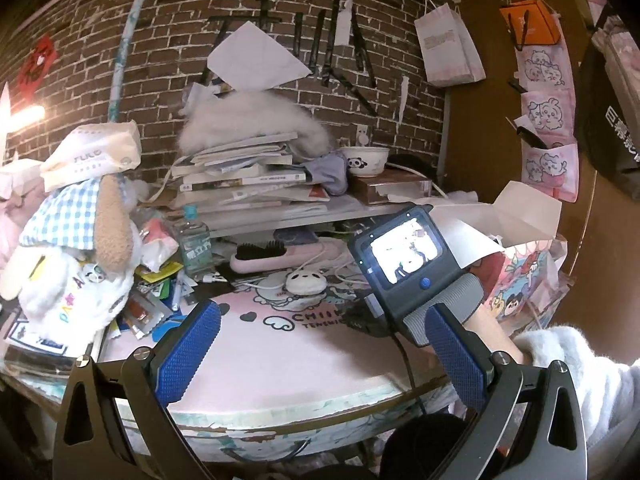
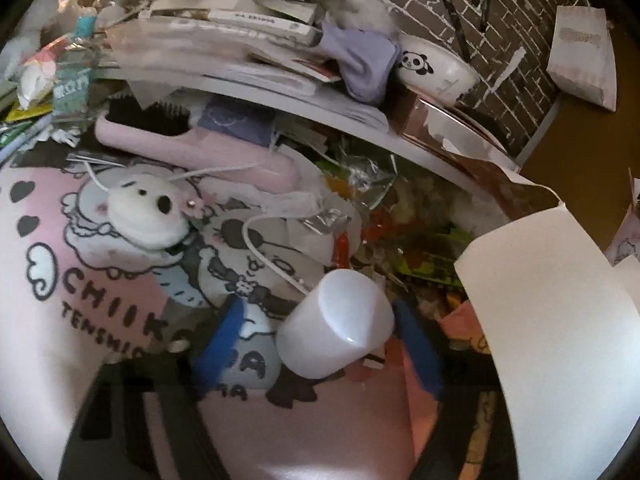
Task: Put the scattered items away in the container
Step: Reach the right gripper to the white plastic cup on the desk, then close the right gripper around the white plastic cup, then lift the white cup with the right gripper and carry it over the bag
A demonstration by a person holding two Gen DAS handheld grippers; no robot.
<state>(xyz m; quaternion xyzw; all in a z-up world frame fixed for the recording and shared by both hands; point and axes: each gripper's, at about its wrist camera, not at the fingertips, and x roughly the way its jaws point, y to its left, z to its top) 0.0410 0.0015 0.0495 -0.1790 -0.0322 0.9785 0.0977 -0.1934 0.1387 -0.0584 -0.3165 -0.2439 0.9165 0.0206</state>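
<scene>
Left gripper (image 1: pixel 320 356): jaws spread wide, holding nothing, above the pink printed mat (image 1: pixel 280 352)
Right gripper (image 2: pixel 320 332): blue pads on either side of a white plastic cup (image 2: pixel 336 324), pinching it over the mat's right edge
Container: white-flapped box (image 2: pixel 560 320) just right of the cup, littered with wrappers (image 2: pixel 420 248)

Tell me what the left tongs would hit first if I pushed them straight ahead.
Probably nothing at first: the open left tongs point over the bare pink cartoon-print mat. Further on lies the round white panda-face plush, then the pink hairbrush. Depth is unclear.
</scene>
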